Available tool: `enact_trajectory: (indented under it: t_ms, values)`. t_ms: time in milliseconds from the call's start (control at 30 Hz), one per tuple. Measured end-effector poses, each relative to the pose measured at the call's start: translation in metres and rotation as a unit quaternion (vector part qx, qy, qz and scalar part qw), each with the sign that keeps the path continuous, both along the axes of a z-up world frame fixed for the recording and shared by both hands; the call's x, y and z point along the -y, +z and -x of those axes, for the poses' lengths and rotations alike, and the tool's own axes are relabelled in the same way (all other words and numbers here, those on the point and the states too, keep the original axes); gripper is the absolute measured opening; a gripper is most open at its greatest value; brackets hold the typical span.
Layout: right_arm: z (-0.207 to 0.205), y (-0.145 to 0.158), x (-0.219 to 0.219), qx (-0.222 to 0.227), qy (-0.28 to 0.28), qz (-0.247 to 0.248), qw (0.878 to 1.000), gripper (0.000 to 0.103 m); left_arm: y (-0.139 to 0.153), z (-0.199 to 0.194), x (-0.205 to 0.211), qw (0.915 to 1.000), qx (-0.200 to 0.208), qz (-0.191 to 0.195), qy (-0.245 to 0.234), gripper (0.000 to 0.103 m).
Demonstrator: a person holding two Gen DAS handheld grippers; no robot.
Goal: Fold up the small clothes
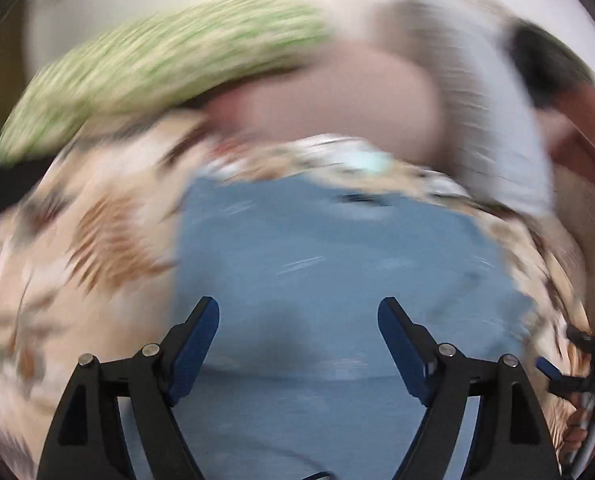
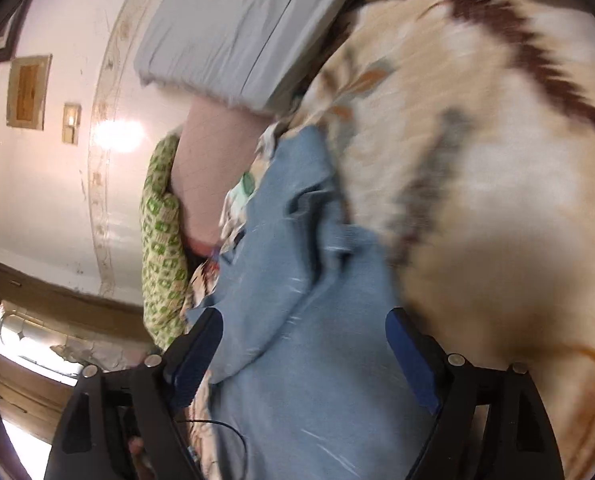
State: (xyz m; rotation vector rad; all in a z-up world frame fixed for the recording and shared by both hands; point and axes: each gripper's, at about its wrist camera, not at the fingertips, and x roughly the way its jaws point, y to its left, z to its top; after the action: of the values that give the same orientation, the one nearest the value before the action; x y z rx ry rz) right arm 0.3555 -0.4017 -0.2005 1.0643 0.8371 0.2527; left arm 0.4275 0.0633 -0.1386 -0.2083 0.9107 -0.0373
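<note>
On the bed: a blue garment (image 1: pixel 329 264) is spread over a floral bedcover (image 1: pixel 97 232), with pillows heaped beyond it toward 12 o'clock.

Left tool (image 1: pixel 298 312): released; its jaws are seen standing wide apart over the blue cloth, with nothing pinched between them.

Right tool (image 2: pixel 303 322): released as well; the jaws are parted above the garment (image 2: pixel 297 360), and no pad is seen pressing on cloth. It is also glimpsed at 4 o'clock in the left wrist view.

Garment state: a raised, rumpled ridge is seen in the right wrist view toward 12 o'clock of the right tool; whether a clean fold has been laid cannot be told through the blur.

Risk, double grab: the floral bedcover (image 2: pixel 497 200) lies directly beneath, so a deep pinch is judged likely to gather bedding together with the garment.

Risk, skewed fold: if the rumpled ridge is not flattened first, the next fold is expected to be laid crooked.

Risk, missed edge: heavy blur is seen in the left wrist view; a closing made in haste could be made on bare cloth mid-panel instead of on an edge.

Risk, clutter: a green patterned pillow (image 2: pixel 161 248) and a pink pillow (image 2: pixel 213 168) lie close at 11 o'clock, and a lifted garment could be dragged against them.
</note>
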Motion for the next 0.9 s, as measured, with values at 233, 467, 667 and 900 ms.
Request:
enact_trajectory:
  t_ms: [233, 467, 667, 900]
  values:
    - [-0.076, 0.004, -0.021, -0.06, -0.018, 0.011, 0.998, 0.086, -0.056, -0.015, -0.055, 0.9936, -0.053, 0.067, 0.074, 0.082]
    - [-0.114, -0.004, -0.033, -0.127, -0.011, 0.109, 0.986, 0.046, -0.084, -0.022, -0.052, 0.9926, -0.088, 0.037, 0.075, 0.082]
    - [-0.135, 0.029, -0.05, -0.089, 0.03, 0.211, 0.973, 0.01, -0.082, -0.021, -0.049, 0.9931, -0.087, 0.032, 0.072, 0.082]
    - [-0.134, 0.086, -0.057, 0.036, 0.023, 0.283, 0.958, 0.01, -0.081, -0.02, -0.053, 0.9936, -0.076, 0.034, 0.076, 0.082]
